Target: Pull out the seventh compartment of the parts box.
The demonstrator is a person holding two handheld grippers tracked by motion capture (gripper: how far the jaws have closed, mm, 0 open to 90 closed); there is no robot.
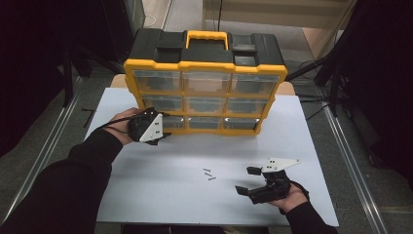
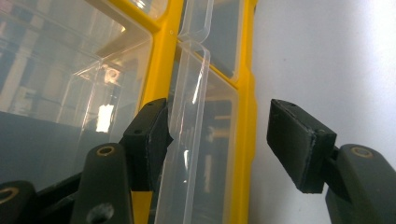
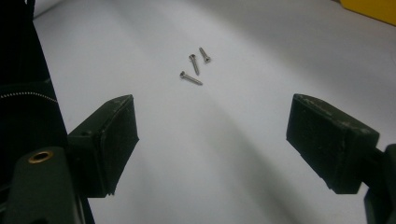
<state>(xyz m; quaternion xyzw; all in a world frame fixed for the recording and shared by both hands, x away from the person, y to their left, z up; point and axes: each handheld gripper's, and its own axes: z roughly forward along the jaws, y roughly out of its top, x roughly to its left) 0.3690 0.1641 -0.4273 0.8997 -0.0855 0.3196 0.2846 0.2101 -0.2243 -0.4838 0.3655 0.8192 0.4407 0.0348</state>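
A yellow and black organizer (image 1: 204, 66) with clear drawers stands upright at the back of the white table (image 1: 160, 195). My left gripper (image 1: 163, 130) is at its bottom-left drawer (image 1: 173, 122). In the left gripper view the drawer's clear handle lip (image 2: 187, 107) lies between the jaws of the left gripper (image 2: 219, 140); one pad (image 2: 152, 135) rests against it and the other stands well apart, so the gripper is open. My right gripper (image 1: 245, 180) hovers low over the table's front right, open and holding nothing (image 3: 212, 140). Three small screws (image 1: 209, 174) (image 3: 194, 65) lie just ahead of it.
The organizer's yellow frame (image 2: 245, 93) runs beside the handle in the left gripper view. Bare white table (image 3: 233, 93) lies around the screws. Dark floor and metal rails (image 1: 350, 161) flank the table on both sides.
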